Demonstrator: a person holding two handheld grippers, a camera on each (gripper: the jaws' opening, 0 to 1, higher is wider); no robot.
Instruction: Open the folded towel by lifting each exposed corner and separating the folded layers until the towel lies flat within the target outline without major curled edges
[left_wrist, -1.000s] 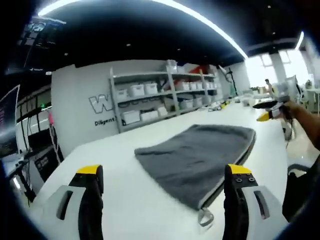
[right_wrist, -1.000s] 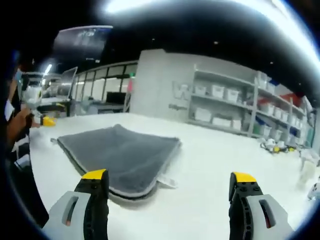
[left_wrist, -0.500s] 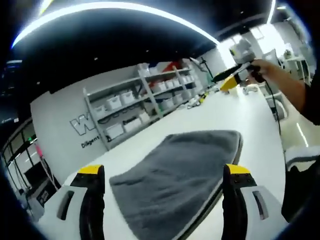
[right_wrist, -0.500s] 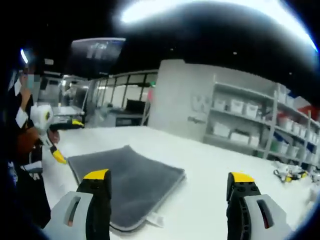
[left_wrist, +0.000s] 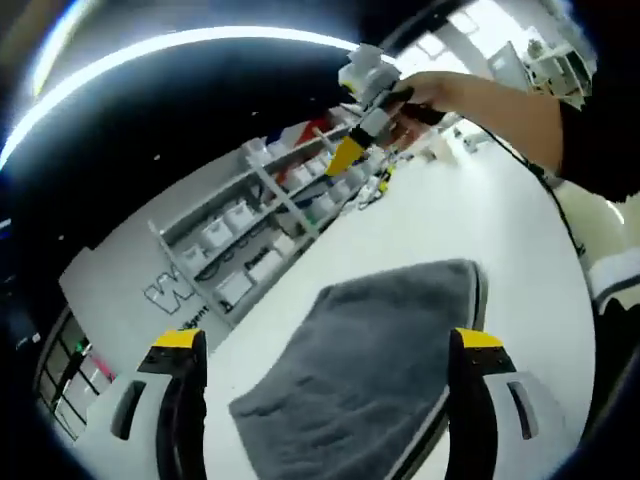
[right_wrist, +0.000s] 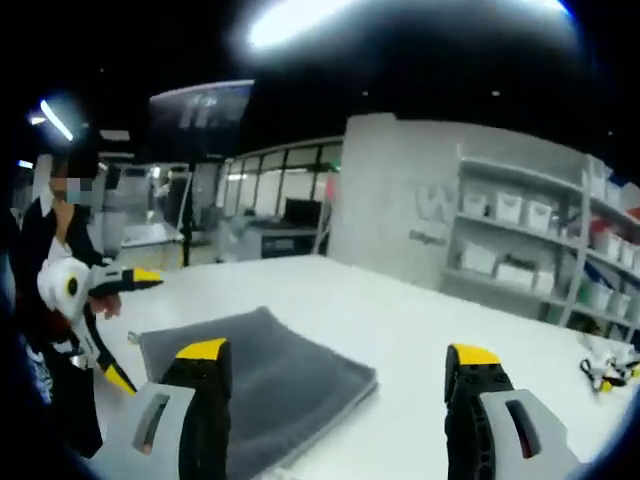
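Note:
A grey towel (left_wrist: 372, 345) lies folded on the white table (left_wrist: 470, 215), a lighter hem showing along its right edge. My left gripper (left_wrist: 327, 342) hovers open above the towel's near end, holding nothing. In the right gripper view the same towel (right_wrist: 280, 378) lies low and left, partly behind my right gripper (right_wrist: 338, 352), whose jaws stand wide open and empty. The right gripper (left_wrist: 350, 148) also appears in a hand high over the table's far side. The left gripper (right_wrist: 132, 327) appears at the left edge, its yellow tips spread.
Grey shelves with white bins (left_wrist: 240, 225) line the far wall, also seen as shelves (right_wrist: 530, 240) on the right. Small items (right_wrist: 605, 365) lie on the table's far right. A person (right_wrist: 50, 330) stands at the table's left edge.
Both views have tilted and shifted as the hands moved. In the left gripper view the right gripper has risen well above the table. The towel lies folded as before.

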